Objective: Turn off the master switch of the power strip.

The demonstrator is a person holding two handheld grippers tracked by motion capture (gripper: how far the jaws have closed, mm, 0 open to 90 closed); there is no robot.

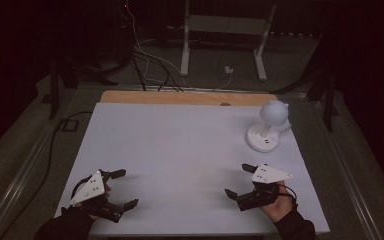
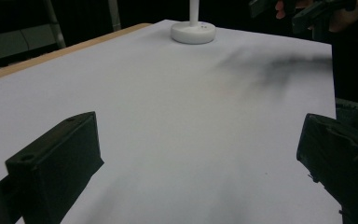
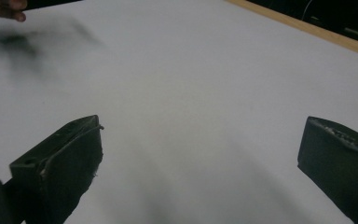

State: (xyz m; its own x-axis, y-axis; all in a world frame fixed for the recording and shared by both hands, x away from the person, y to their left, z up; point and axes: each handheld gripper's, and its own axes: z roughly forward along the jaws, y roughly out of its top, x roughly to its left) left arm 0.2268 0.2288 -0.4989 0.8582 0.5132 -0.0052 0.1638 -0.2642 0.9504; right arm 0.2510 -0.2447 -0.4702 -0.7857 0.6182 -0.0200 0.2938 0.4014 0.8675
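High view: left gripper [image 1: 122, 189] at the near-left of the white table [image 1: 180, 145], right gripper [image 1: 237, 180] at the near-right, well apart from each other. Both are spread wide with nothing between the jaws, and the 2 point inward toward each other across the bare middle of the sheet.

Nearest object is the white lamp [image 1: 267, 127]: round base, short stem, ball-shaped head. It stands upright on the far-right part of the table, beyond the right gripper and not touching it.

Left gripper view: the 2 black jaws sit far apart at the bottom corners over bare white surface. It picks up the lamp's base and lower stem at the top edge [image 2: 193, 31]; the head is cut off there. The right gripper [image 2: 284, 9] and part of a hand show at the top right, with their soft shadow on the sheet below.

Right gripper view: jaws wide again, bare sheet between. Fingertips of the left hand [image 3: 7, 8] show at the top left corner, and the wooden table edge [image 3: 307, 28] runs across the top right.
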